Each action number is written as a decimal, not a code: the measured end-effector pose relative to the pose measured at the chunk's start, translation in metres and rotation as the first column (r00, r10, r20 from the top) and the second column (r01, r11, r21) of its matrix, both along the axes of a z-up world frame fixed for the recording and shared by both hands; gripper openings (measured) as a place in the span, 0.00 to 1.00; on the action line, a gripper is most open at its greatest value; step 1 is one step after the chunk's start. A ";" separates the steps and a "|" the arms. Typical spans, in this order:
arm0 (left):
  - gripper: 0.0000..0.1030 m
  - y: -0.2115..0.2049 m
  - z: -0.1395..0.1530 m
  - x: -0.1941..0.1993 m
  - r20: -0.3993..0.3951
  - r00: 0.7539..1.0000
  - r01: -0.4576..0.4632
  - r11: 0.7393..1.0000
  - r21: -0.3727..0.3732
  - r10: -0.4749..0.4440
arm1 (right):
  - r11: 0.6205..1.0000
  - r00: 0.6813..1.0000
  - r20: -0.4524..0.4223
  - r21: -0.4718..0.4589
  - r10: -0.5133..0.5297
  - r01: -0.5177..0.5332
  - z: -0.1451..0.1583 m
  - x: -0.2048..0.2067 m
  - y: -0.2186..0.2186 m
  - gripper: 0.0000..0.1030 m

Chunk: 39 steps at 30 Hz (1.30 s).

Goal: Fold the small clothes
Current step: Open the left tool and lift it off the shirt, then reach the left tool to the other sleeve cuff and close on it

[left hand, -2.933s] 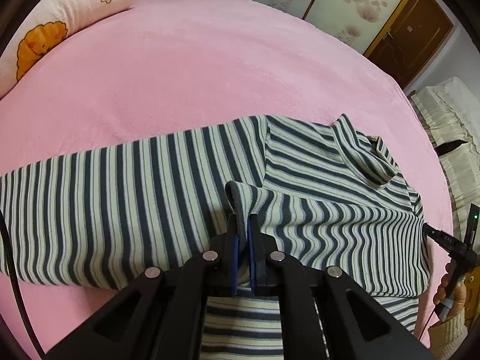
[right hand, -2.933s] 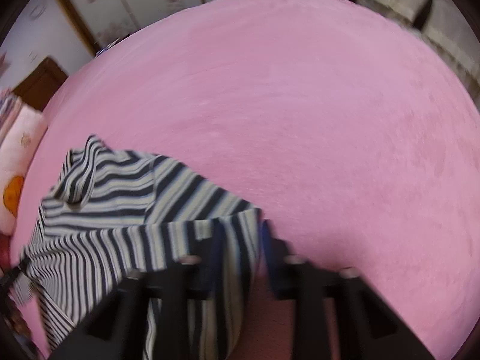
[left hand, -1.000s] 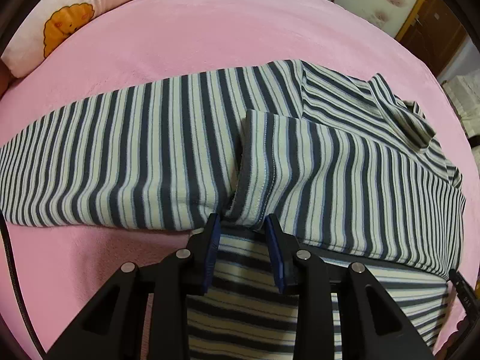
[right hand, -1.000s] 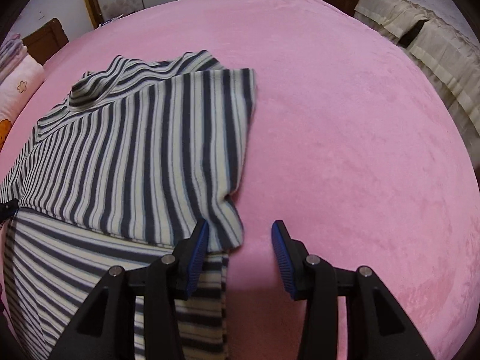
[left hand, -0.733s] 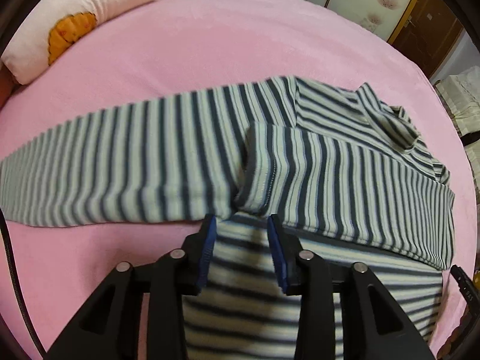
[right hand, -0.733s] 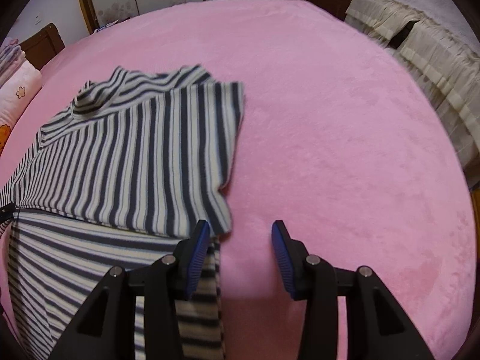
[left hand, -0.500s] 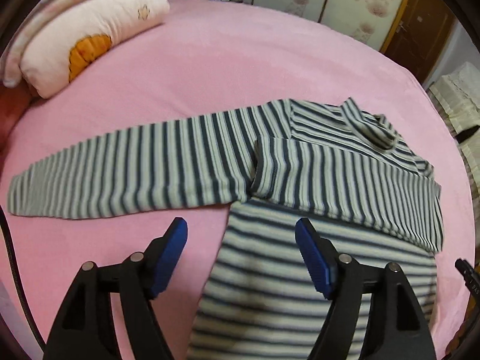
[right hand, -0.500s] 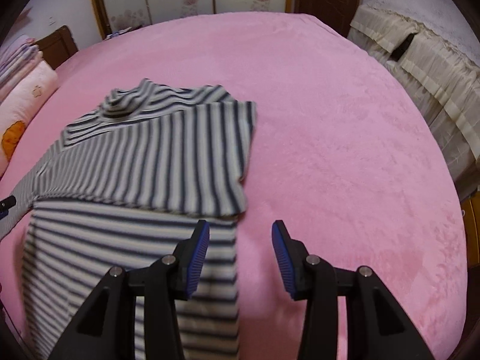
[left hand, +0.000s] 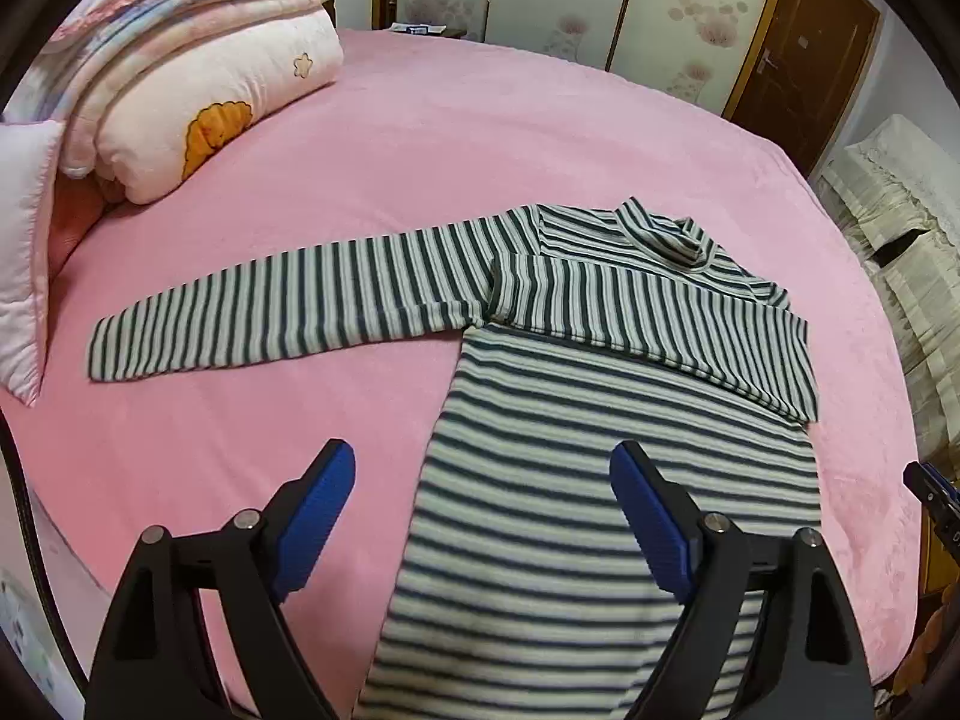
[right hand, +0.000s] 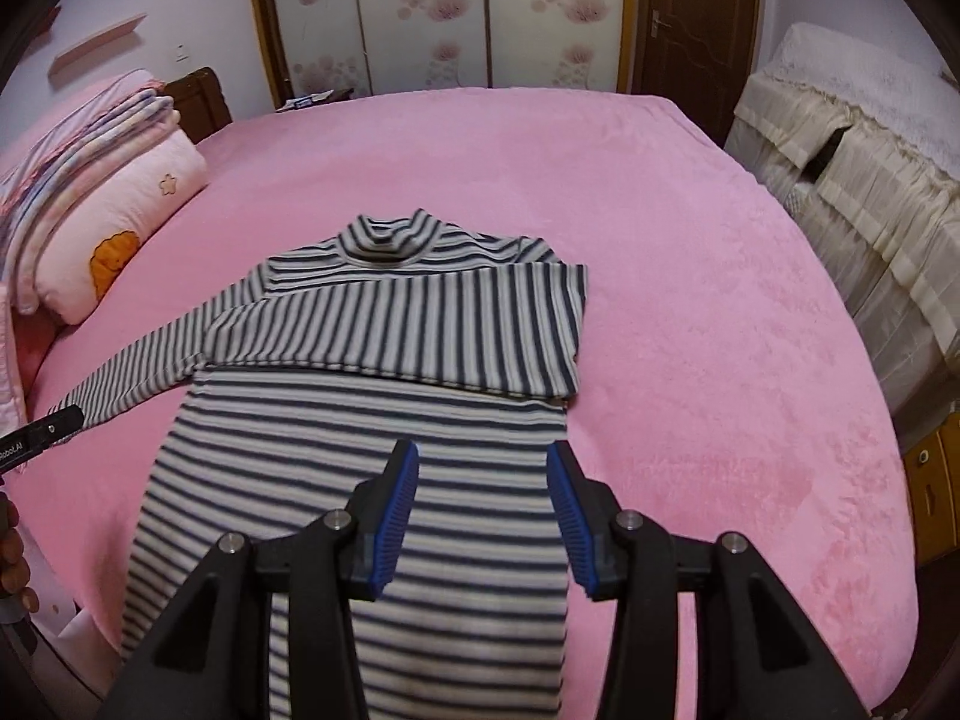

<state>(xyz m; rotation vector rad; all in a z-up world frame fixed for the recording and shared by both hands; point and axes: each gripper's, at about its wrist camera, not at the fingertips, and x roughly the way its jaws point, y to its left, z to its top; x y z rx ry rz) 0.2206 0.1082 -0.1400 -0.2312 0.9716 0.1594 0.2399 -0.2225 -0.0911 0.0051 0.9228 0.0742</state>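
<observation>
Both tongs hang spread and empty above the navy-and-cream striped knit turtleneck (left hand: 606,468): my left gripper (left hand: 483,510) gapes wide, my right gripper (right hand: 483,501) less so. Spread on the pink fleece bedspread (right hand: 690,228), the top has one sleeve folded across its chest (right hand: 408,330); the other sleeve (left hand: 282,315) stretches toward nine o'clock. I judge that sleeve comes next: pinch its cuff, carry it across.

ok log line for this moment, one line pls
striped top flat on pink bed | one sleeve folded across chest | other sleeve spread out | left gripper open, empty | right gripper open, empty
</observation>
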 end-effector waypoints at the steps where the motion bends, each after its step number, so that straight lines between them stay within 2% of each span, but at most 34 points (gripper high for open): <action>1: 0.84 0.001 0.003 -0.006 0.004 1.000 0.002 1.000 0.002 -0.002 | 1.000 1.000 0.000 -0.002 0.010 -0.010 0.004 -0.005 0.004 0.44; 3: 0.84 0.002 0.011 -0.019 0.011 1.000 0.009 1.000 0.009 -0.010 | 1.000 1.000 0.008 0.002 0.027 -0.027 0.010 -0.014 0.011 0.44; 7: 0.89 0.009 0.023 -0.039 0.029 0.999 0.015 1.000 -0.003 -0.015 | 0.997 0.997 0.036 0.036 0.061 -0.063 0.025 -0.032 0.026 0.59; 12: 0.94 0.029 0.043 -0.062 0.093 0.996 -0.011 0.999 -0.043 0.015 | 0.994 0.992 0.078 0.040 0.095 -0.099 0.046 -0.045 0.051 0.61; 16: 0.98 0.048 0.060 -0.074 0.149 0.988 -0.027 0.999 -0.045 0.033 | 0.993 0.986 0.128 0.028 0.110 -0.115 0.068 -0.050 0.076 0.61; 19: 0.99 0.065 0.074 -0.080 0.187 0.981 -0.039 0.999 -0.015 0.041 | 0.989 0.972 0.184 -0.016 0.147 -0.146 0.089 -0.049 0.105 0.61; 24: 0.99 0.107 0.085 -0.078 0.214 0.970 -0.126 0.991 0.049 0.113 | 0.968 0.932 0.268 -0.132 0.244 -0.215 0.119 -0.041 0.166 0.61; 28: 0.99 0.154 0.073 -0.058 0.149 0.970 -0.206 0.974 0.098 0.190 | 0.945 0.899 0.298 -0.172 0.320 -0.279 0.133 -0.024 0.222 0.61; 32: 0.99 0.220 0.043 -0.038 0.042 0.966 -0.259 0.960 0.109 0.256 | 0.917 0.870 0.301 -0.213 0.391 -0.338 0.126 -0.001 0.284 0.61; 35: 0.97 0.263 0.012 -0.027 -0.034 0.957 -0.285 0.954 0.097 0.289 | 0.895 0.856 0.278 -0.238 0.435 -0.377 0.105 0.017 0.330 0.61; 39: 0.86 0.307 -0.035 -0.012 -0.144 0.940 -0.301 0.951 0.076 0.309 | 0.865 0.847 0.213 -0.248 0.487 -0.435 0.060 0.038 0.384 0.61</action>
